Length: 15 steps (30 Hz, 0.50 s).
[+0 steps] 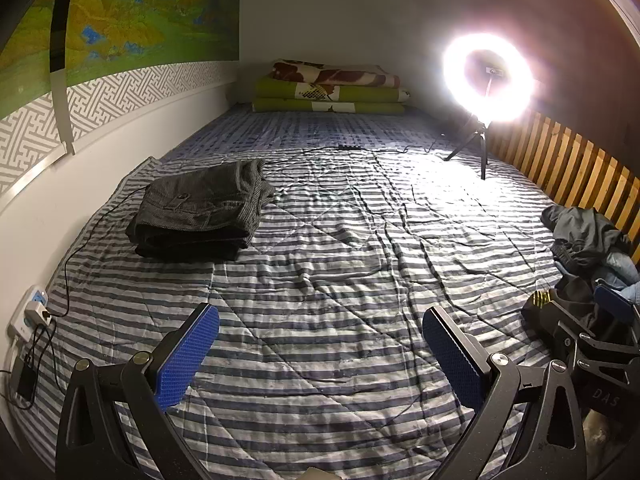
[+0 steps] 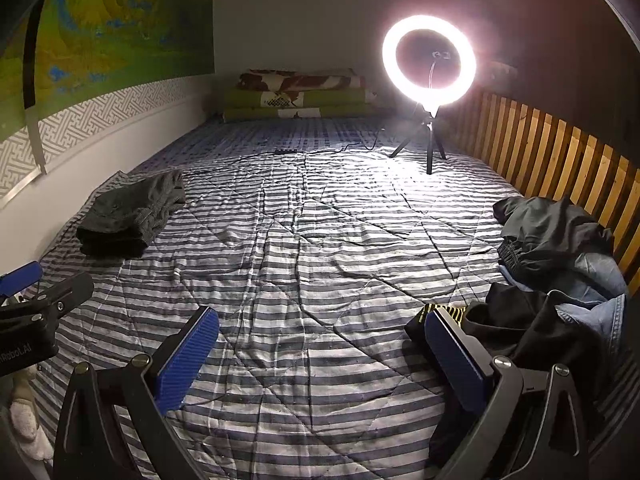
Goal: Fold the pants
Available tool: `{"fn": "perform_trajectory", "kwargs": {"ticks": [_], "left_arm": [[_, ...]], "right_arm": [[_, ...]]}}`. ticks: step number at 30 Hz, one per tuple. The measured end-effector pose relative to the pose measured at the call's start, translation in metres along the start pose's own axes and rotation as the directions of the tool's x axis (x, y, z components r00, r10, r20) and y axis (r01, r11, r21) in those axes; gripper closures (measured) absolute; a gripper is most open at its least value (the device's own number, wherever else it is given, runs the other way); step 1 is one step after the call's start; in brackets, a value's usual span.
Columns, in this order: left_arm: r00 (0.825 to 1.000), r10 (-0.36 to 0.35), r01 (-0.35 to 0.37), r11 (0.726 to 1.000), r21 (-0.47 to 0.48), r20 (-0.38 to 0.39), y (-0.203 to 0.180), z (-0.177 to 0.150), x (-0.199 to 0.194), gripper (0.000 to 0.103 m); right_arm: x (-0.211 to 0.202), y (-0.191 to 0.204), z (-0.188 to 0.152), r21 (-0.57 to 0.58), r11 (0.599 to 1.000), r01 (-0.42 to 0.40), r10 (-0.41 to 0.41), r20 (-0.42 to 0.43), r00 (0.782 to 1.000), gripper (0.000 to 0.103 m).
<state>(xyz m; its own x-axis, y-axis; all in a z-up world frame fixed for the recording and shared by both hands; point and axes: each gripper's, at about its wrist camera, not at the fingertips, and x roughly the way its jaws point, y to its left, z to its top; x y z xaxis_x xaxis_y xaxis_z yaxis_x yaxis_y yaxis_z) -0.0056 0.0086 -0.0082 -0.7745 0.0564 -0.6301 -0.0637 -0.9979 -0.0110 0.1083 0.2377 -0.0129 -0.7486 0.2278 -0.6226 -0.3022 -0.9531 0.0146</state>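
Observation:
A folded pair of dark grey pants [image 1: 200,212] lies on the striped quilt [image 1: 340,264] near the left wall; the right wrist view shows the same folded pants [image 2: 128,216] farther left. A loose heap of dark and denim pants [image 2: 560,264] sits at the right by the wooden rail, and the heap [image 1: 588,240] shows at the right edge of the left wrist view. My left gripper [image 1: 320,344] hangs open over bare quilt. My right gripper [image 2: 322,344] is open too, its right finger [image 2: 456,360] beside the heap's black cloth. Nothing lies between either pair of blue pads.
A lit ring light on a small tripod [image 2: 430,80] stands far right, its cable [image 1: 320,152] running across the quilt. Folded blankets [image 1: 332,88] are stacked at the far end. A slatted wooden rail [image 2: 560,168] lines the right side. A power strip [image 1: 32,312] lies at the left wall.

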Motion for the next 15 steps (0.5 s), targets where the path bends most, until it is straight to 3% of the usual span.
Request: {"fn": "perform_trajectory", "kwargs": {"ticks": [15], "left_arm": [[1.0,-0.006,0.006,1.0,0.003,-0.005,-0.0033,-0.001,-0.0015,0.0]], "right_arm": [[-0.0006,-0.0017,-0.0007,0.002,1.0,0.003,-0.003,0.002,1.0,0.002]]}}
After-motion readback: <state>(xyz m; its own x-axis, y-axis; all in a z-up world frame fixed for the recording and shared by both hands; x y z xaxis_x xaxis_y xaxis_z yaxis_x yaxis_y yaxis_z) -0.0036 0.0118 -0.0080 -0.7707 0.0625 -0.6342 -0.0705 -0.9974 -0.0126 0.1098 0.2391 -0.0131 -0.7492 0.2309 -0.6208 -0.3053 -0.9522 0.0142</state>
